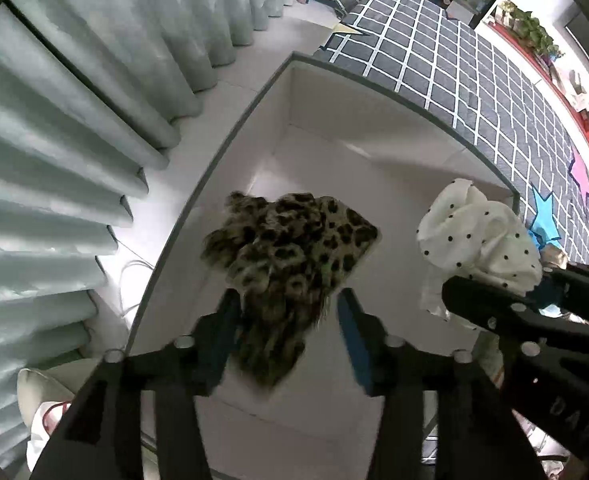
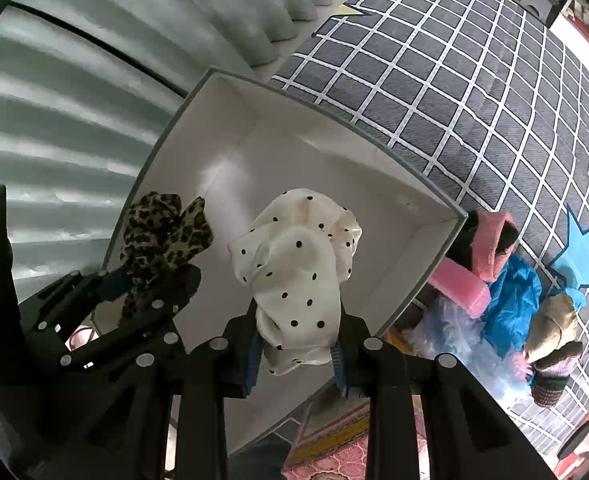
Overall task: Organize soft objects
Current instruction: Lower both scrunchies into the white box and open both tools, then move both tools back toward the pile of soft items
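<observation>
My left gripper [image 1: 290, 304] holds a leopard-print cloth [image 1: 290, 248] over the open white box [image 1: 334, 152]; its jaws stand fairly wide with the cloth bunched between them. It also shows in the right wrist view [image 2: 162, 236]. My right gripper [image 2: 298, 344] is shut on a white cloth with black polka dots [image 2: 298, 276], also above the box [image 2: 394, 240]. The dotted cloth shows at the right of the left wrist view [image 1: 478, 240]. The box's inside looks bare.
A pile of soft things lies right of the box: pink towel [image 2: 486, 256], blue fabric [image 2: 514, 304], beige and knitted pieces [image 2: 554, 344]. A grey checked mat [image 2: 454, 80] covers the floor. Pale curtains [image 1: 74, 120] hang on the left.
</observation>
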Tool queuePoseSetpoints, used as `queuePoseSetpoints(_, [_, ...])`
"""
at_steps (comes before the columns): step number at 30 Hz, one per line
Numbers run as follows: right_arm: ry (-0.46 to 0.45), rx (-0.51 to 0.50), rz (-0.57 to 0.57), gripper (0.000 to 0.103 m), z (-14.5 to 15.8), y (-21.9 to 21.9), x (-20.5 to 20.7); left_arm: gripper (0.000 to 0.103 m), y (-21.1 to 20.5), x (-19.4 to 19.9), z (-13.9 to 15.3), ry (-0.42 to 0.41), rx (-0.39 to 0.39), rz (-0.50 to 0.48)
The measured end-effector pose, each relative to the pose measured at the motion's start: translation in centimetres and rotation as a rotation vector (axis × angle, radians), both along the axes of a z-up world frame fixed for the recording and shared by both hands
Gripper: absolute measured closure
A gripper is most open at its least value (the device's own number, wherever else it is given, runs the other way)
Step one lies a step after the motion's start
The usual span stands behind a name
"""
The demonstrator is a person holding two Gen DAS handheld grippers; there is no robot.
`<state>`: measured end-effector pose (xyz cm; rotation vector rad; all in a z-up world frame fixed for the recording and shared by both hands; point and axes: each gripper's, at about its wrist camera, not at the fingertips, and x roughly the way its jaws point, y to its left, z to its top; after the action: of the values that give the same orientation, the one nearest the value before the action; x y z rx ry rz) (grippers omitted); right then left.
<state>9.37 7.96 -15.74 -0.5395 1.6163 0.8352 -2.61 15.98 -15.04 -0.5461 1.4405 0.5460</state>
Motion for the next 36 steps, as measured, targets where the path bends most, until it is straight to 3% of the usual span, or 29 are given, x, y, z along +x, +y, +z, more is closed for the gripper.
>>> queuePoseSetpoints(3, [-0.033,-0.015,0.008,0.058,0.1,-0.3,0.0,0.032,0.4,-0.7,0.3,0.004,0.031,0.025])
queuePoseSetpoints(5, [-0.046,-0.018,-0.008,0.033,0.3,-0.8,0.3,0.020,0.8,-1.4,0.4,-0.004,0.026,0.050])
queuePoseSetpoints(7, [-0.028,0.006,-0.035,0.021,0.5,-1.3,0.7,0.016,1.0,-1.8,0.6,-0.017,0.018,0.060])
queuePoseSetpoints(9, [-0.030,0.017,-0.046,0.019,0.7,-1.7,1.0,0.012,0.8,-1.9,0.9,-0.010,0.037,0.055])
queuePoseSetpoints(11, [-0.048,0.024,-0.037,0.019,1.2,-1.9,1.0,0.000,0.6,-2.1,1.1,-0.018,0.034,0.055])
queuePoseSetpoints(12, [-0.054,0.028,-0.035,0.019,1.3,-1.9,0.8,0.000,0.4,-2.1,1.3,-0.030,0.029,0.060])
queuePoseSetpoints(14, [-0.062,0.045,-0.037,0.000,1.9,-2.4,0.8,0.000,0.3,-2.0,1.6,-0.038,0.026,0.061])
queuePoseSetpoints(26, [-0.080,0.124,-0.124,0.000,6.5,-5.7,2.0,0.000,-2.5,0.2,5.2,-0.080,0.041,-0.017])
queuePoseSetpoints(36, [-0.107,0.148,-0.293,0.000,8.2,-13.9,5.8,0.000,-8.2,4.8,7.7,-0.138,-0.008,-0.160])
